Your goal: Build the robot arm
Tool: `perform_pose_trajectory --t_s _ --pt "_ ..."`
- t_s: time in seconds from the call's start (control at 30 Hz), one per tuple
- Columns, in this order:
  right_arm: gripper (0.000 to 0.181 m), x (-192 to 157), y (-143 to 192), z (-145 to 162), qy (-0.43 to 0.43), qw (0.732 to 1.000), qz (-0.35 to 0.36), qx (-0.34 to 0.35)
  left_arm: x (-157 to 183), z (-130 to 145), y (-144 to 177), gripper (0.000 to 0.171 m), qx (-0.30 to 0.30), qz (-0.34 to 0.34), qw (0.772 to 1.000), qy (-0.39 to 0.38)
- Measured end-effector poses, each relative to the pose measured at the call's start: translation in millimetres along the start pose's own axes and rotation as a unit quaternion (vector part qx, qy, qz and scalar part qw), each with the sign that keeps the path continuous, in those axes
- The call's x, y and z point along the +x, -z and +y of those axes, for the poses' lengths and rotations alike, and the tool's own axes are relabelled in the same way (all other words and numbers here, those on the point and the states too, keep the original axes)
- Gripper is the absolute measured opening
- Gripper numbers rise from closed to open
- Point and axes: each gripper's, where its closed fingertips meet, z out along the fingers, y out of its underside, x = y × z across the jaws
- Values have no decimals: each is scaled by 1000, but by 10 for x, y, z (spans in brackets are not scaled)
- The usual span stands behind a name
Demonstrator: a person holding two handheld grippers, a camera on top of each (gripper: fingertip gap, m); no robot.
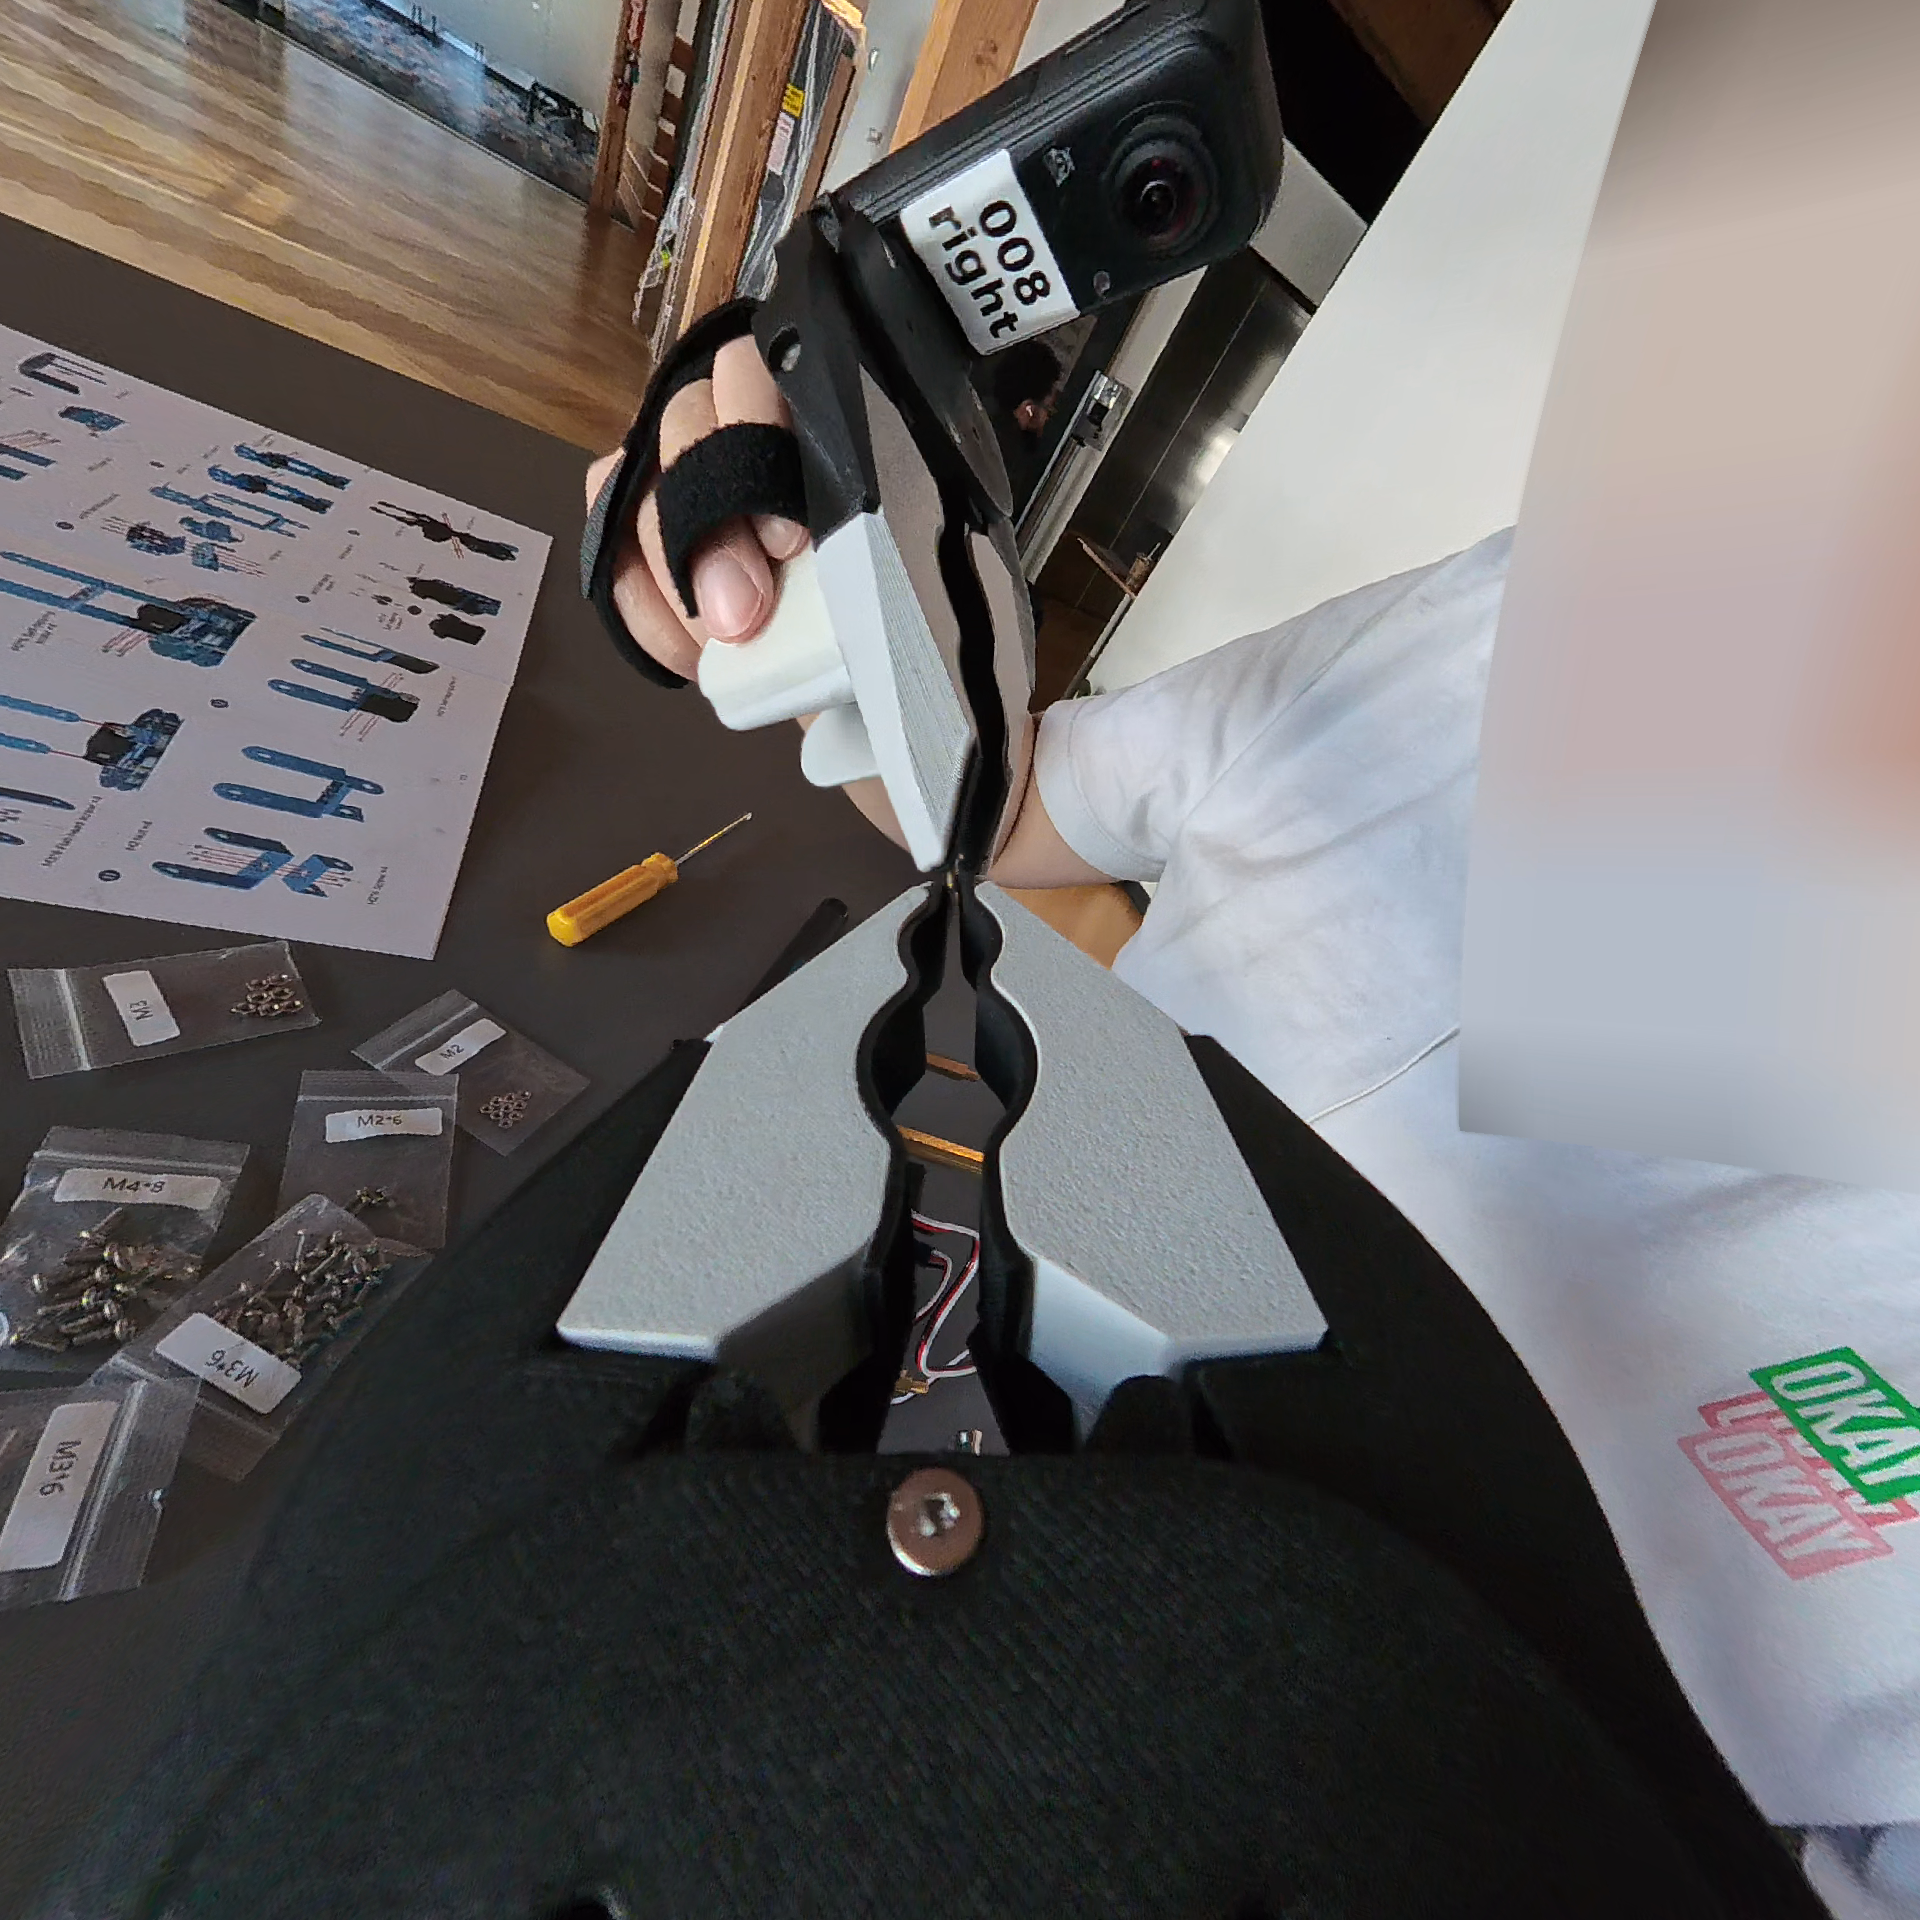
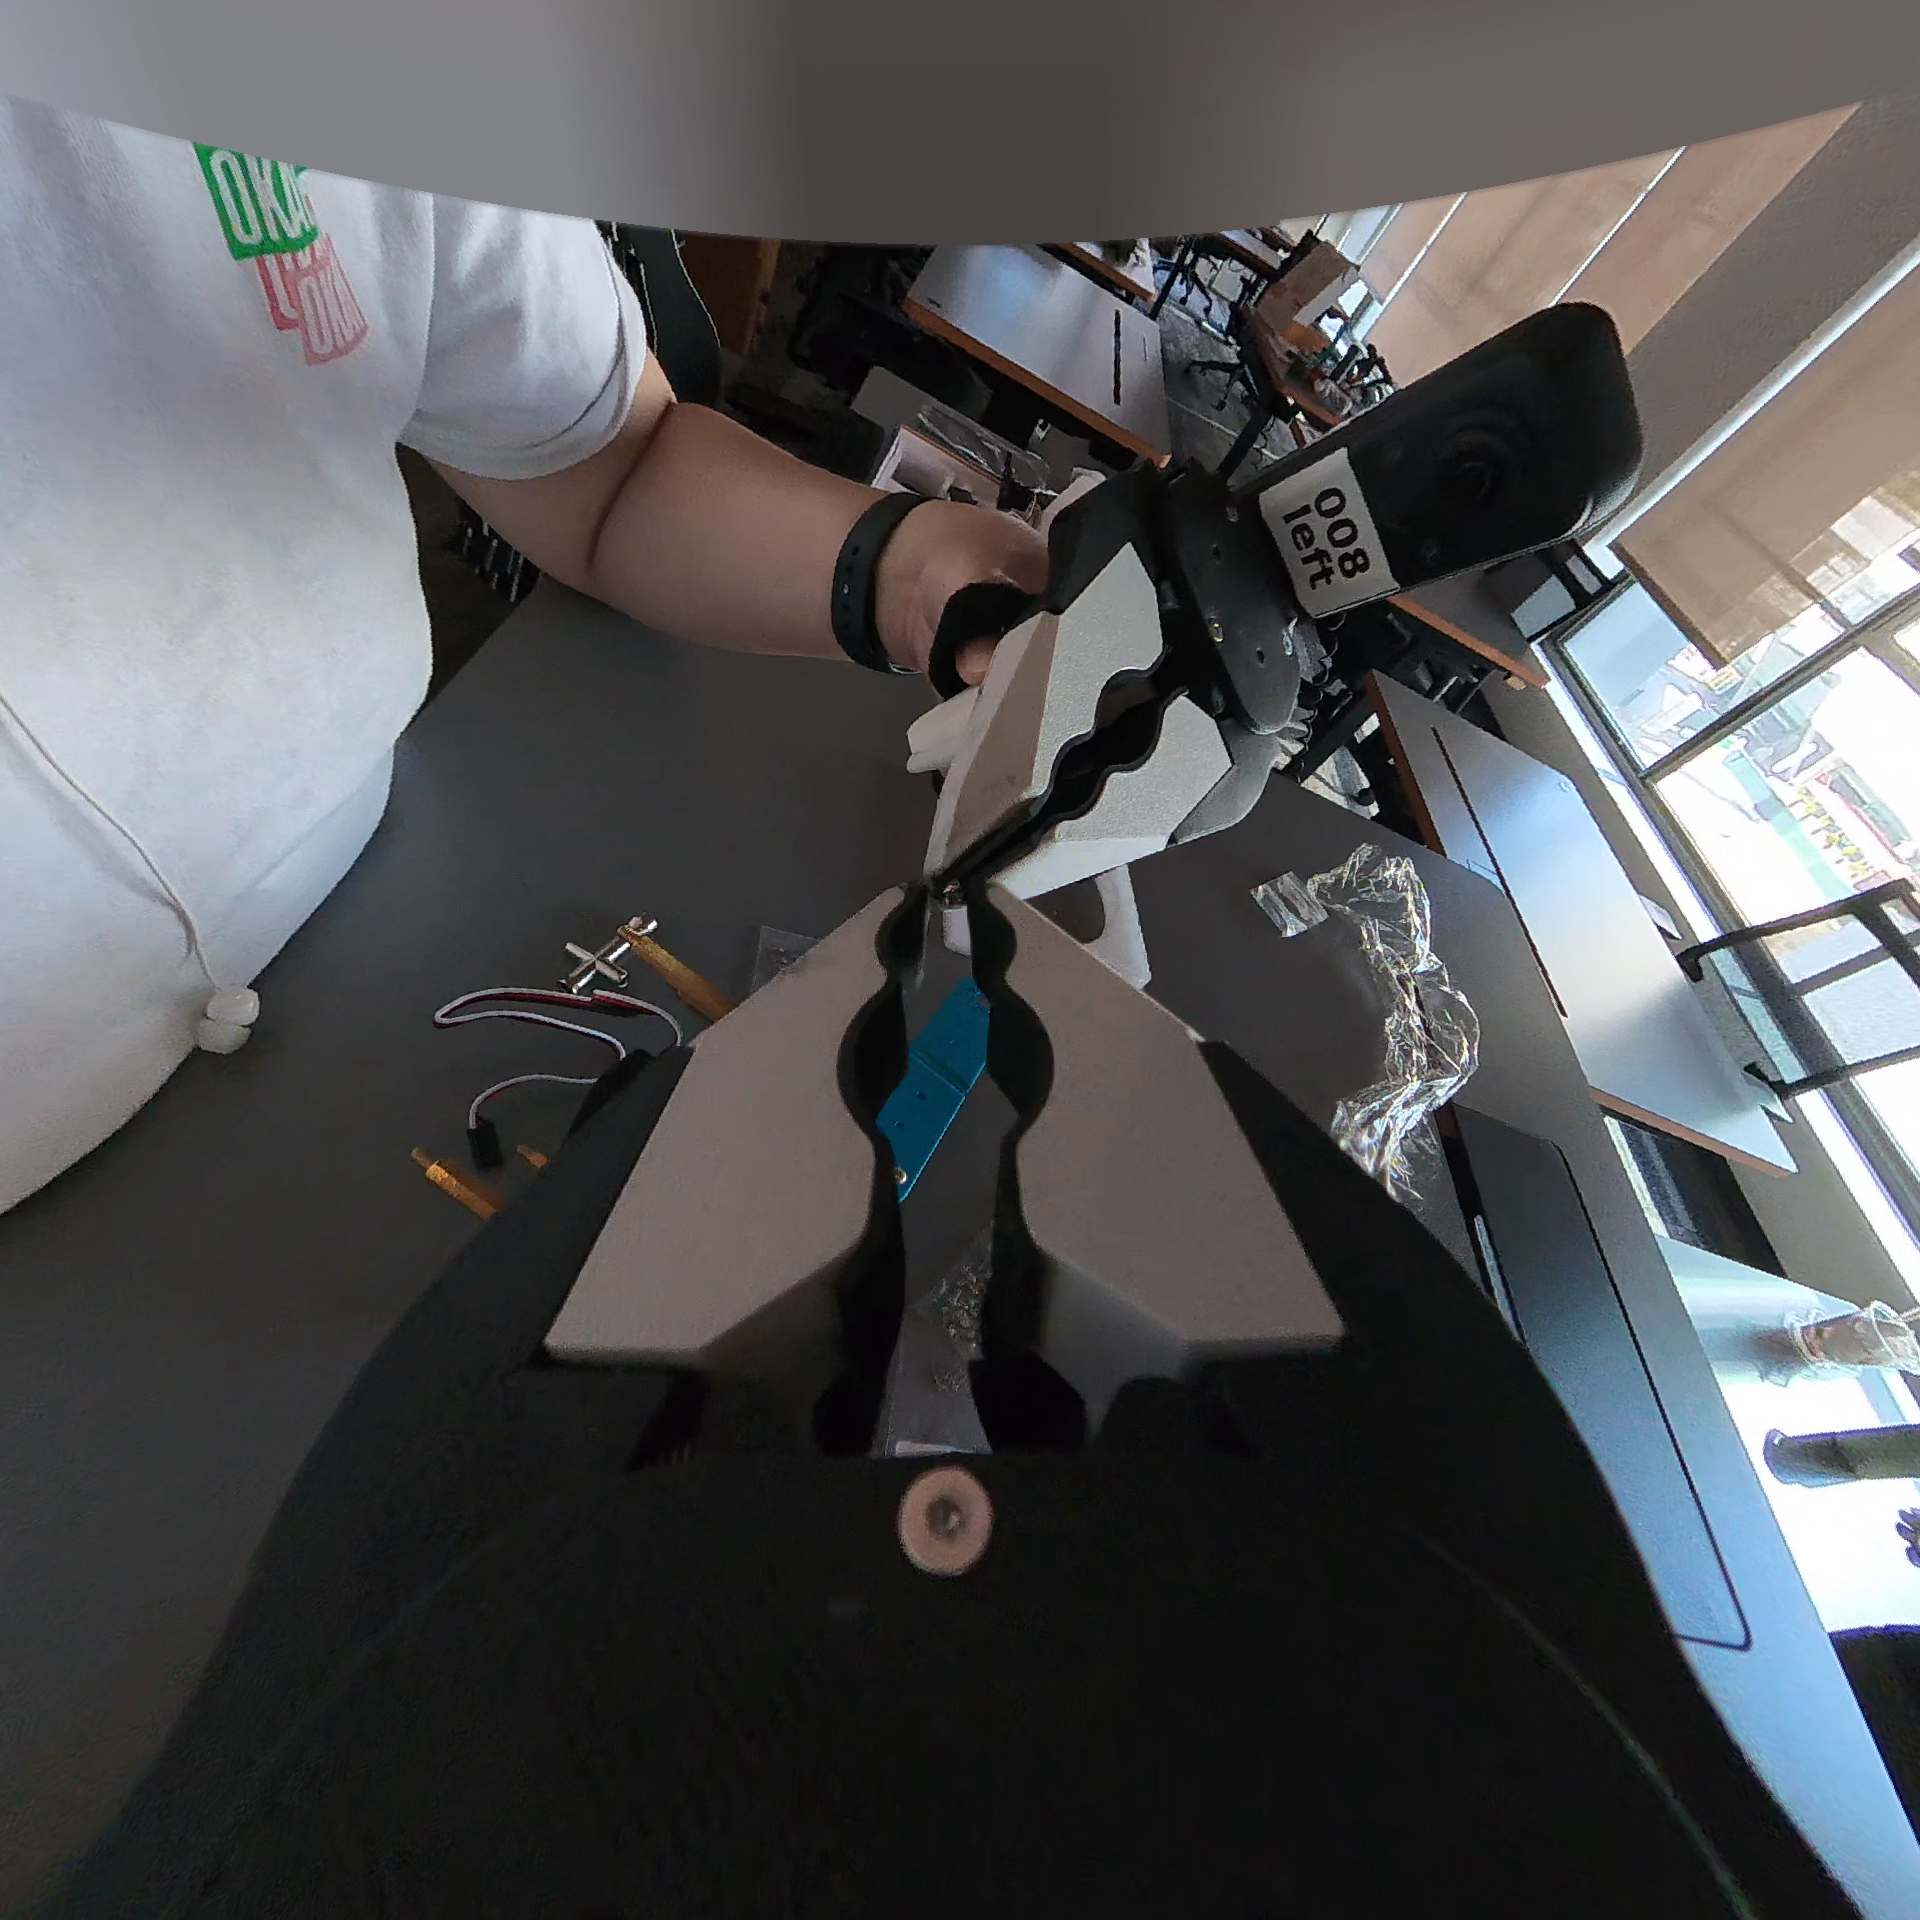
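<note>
My left gripper [image 1: 951,906] and right gripper [image 1: 957,858] are both shut and meet tip to tip above the dark table [image 1: 582,748]. A tiny brass-coloured metal part [image 1: 953,879] sits pinched where the tips meet; it is too small to tell what it is. In the right wrist view the right gripper [image 2: 928,906] points up at the left gripper [image 2: 964,871], with the tiny part [image 2: 948,889] between them. A blue metal bracket [image 2: 928,1081] lies on the table below the right gripper's fingers.
A printed sheet [image 1: 239,644], a yellow screwdriver [image 1: 613,899] and several bags of screws [image 1: 156,1278] lie to the left. A servo wire [image 2: 540,1013], brass standoffs [image 2: 457,1184], a cross wrench [image 2: 608,961] and crumpled plastic wrap [image 2: 1392,997] lie on the table. A person in a white shirt [image 1: 1351,831] stands close by. Left and right tips are no more than a few centimetres apart. Left tips and right tips are each some 20 cm from the cross wrench [image 2: 608,961].
</note>
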Motion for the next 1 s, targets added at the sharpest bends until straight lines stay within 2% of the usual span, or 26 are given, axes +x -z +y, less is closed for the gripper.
perform_pose_trajectory --t_s 0.63,0.7,0.77,0.87,1.0 --pt "3 23 17 -14 -7 1000 5 8 19 -11 16 1 -1 0 1000 -12" --pt "3 47 23 35 -6 1000 5 -10 -66 20 90 23 -18 -32 999 -30" --pt "3 90 35 166 -7 998 -1 -55 -246 126 218 35 -54 -94 991 -74" --pt "3 33 34 421 -16 987 -59 -147 -456 331 367 55 -108 -160 973 -130" --pt "4 -57 -6 610 -24 963 -150 -224 -506 541 310 64 -143 -146 967 -155"
